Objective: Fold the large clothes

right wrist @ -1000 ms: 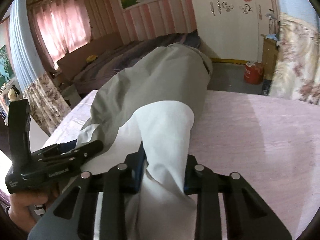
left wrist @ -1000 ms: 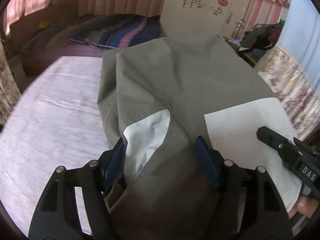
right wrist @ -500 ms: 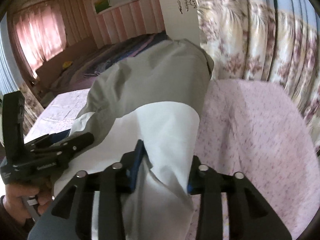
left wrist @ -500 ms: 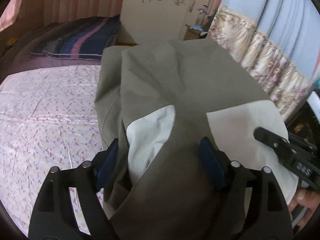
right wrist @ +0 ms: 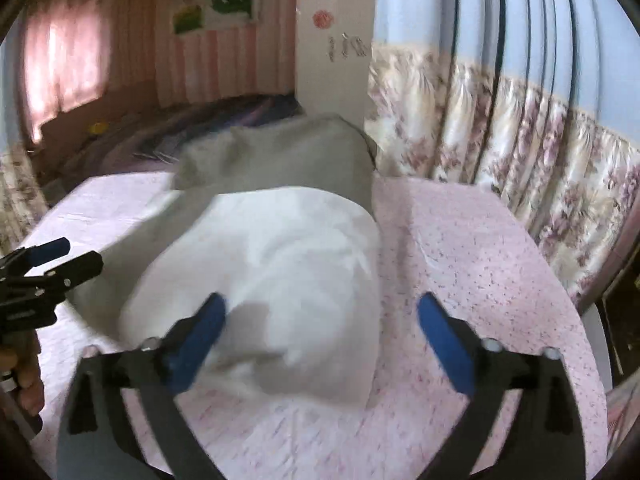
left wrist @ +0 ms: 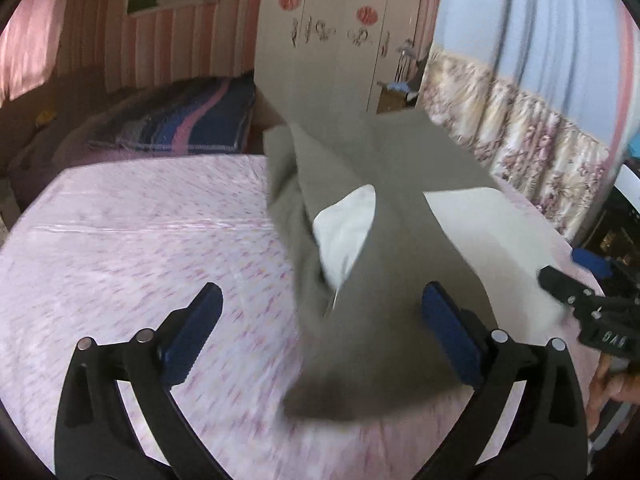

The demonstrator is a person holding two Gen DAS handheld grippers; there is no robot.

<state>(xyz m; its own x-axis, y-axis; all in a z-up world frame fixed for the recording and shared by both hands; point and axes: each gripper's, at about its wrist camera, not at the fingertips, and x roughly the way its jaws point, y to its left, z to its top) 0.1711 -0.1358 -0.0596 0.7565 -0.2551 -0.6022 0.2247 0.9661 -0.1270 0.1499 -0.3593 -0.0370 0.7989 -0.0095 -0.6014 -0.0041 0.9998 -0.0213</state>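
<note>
Two tools hang over the bed with their jaws spread wide and nothing between them. Furthest left, the pink speckled bedsheet (left wrist: pixel 132 248) lies bare and flat. The left tool (left wrist: pixel 320 332) hovers low above it, its blue pads well apart, with the near end of the grey-olive trousers with white pocket linings (left wrist: pixel 384 240) lying loose between and beyond them. The garment runs lengthwise away from the camera toward the far edge of the bed, one leg lapped over the other, a white lining pouch showing on each side of the grey middle panel.

Further right, the right tool (right wrist: pixel 320 332) is equally wide, and the white lining (right wrist: pixel 288 264) bulges just ahead of its pads, blurred, touching neither so far as can be told. Beyond that comes bare sheet and then the floral curtain (right wrist: pixel 520 152).

By the look of it this is light, limp woven cloth: it will sag, drape and slide over itself, and it will not hold any shape unless laid flat. The thin linings are likely flimsier and would pull out if pinched alone. The better hold seems to be the thicker grey edge at the near corners, one tool at each, pinching through all layers so that the fold travels evenly.
</note>
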